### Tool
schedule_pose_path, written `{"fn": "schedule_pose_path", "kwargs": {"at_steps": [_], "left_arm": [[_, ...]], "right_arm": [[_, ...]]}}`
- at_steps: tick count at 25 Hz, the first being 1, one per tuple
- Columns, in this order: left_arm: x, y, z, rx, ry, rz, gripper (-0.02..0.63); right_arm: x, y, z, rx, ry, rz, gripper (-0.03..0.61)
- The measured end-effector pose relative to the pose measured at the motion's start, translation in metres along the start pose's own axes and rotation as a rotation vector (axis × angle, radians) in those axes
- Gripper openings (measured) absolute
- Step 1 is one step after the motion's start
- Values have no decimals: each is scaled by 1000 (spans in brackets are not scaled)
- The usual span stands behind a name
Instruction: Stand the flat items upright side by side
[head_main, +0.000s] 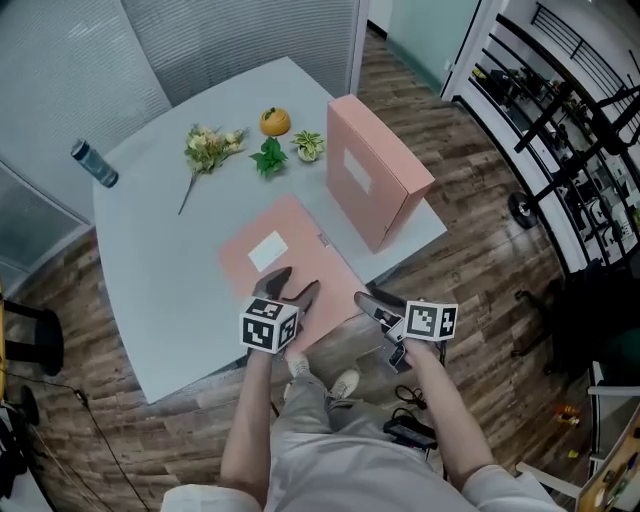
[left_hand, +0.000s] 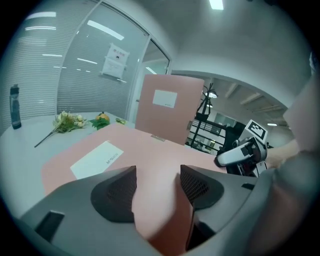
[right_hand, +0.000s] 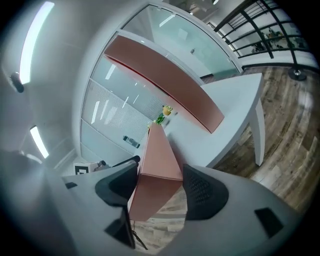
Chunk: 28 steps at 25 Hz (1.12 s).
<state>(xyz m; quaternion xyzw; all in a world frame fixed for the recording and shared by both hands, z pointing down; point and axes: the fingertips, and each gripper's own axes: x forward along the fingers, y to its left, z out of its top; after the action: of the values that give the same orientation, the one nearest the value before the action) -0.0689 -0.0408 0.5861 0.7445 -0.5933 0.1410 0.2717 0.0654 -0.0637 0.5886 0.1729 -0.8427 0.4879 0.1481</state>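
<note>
Status: one box (head_main: 375, 175) upright far right; flat box (head_main: 300, 235) near, right gripper (right_hand: 159, 175) clamping its edge, left gripper (left_hand: 157, 172) spread over it.

flat box (head_main: 310, 262), centre: pink, white-labelled | upright box (head_main: 385, 190), upper right: same pink, white-labelled | table (head_main: 170, 250): pale grey | fruit (head_main: 275, 121), top centre: orange | floor (head_main: 480, 290): brown planks noted | marker cubes (head_main: 268, 328), lower centre: patterned in black-and-white squares
</note>
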Motion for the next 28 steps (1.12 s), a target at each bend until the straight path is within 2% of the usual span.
{"fn": "schedule_pose_path", "kwargs": {"at_steps": [3,10,16,28], "left_arm": [[-2,-1,7,-67,-47,-18,270],[-5,2,23,-149,-102,-78,270],[-12,8,37,-213,-149,-136,270],[-23,18,57,-245,-198,-215,268]], "right_arm": [[-6,5,7,-39,-12,-23,301],[-13,23,18,-116,-51,-87,299],[-15,47,29,-224,-76,-153,301],[-14,90,46,-446,-58,-287,301]]}}
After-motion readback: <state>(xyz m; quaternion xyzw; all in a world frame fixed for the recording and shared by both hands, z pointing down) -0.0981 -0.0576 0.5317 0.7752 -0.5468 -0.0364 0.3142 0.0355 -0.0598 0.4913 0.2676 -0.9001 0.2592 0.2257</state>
